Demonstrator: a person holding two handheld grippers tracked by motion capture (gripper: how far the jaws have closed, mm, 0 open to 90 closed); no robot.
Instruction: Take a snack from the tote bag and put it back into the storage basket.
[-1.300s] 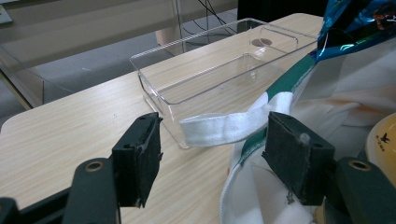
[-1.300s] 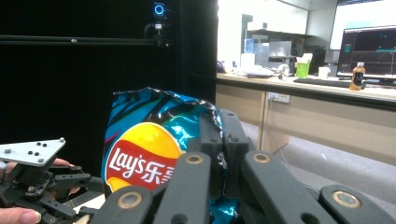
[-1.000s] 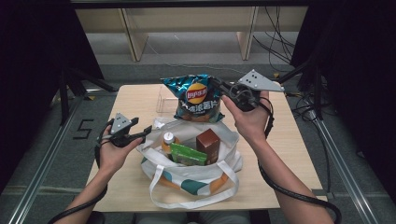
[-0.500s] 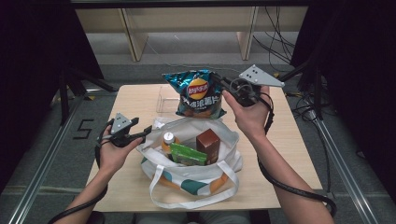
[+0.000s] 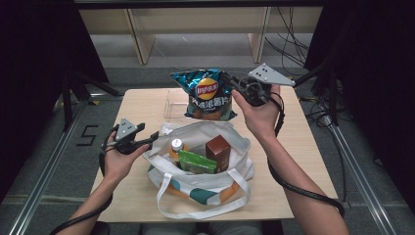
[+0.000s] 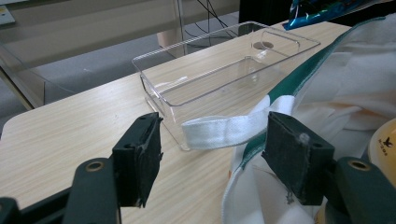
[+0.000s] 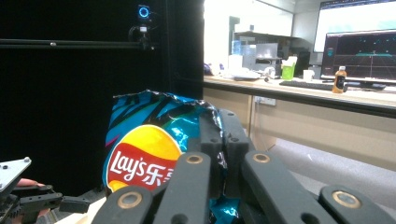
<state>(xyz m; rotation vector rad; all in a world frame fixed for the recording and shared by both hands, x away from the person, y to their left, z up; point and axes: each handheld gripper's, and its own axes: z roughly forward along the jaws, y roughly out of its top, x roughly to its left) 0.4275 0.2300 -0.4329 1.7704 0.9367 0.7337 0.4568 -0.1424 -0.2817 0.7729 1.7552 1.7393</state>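
- My right gripper (image 5: pixel 234 84) is clamped on the chip bag's (image 5: pixel 208 95) top corner; the bag hangs above the table's (image 5: pixel 303 161) 12 o'clock side, over the clear tray (image 6: pixel 224 79).
- My left gripper (image 5: pixel 149 138) has its jaws apart at the tote's (image 5: pixel 205 183) 9 o'clock rim, a white strap (image 6: pixel 224 132) between them.
- In the tote I see a bottle (image 5: pixel 176 147), a green pack (image 5: pixel 196 161) and a brown box (image 5: pixel 218 151).
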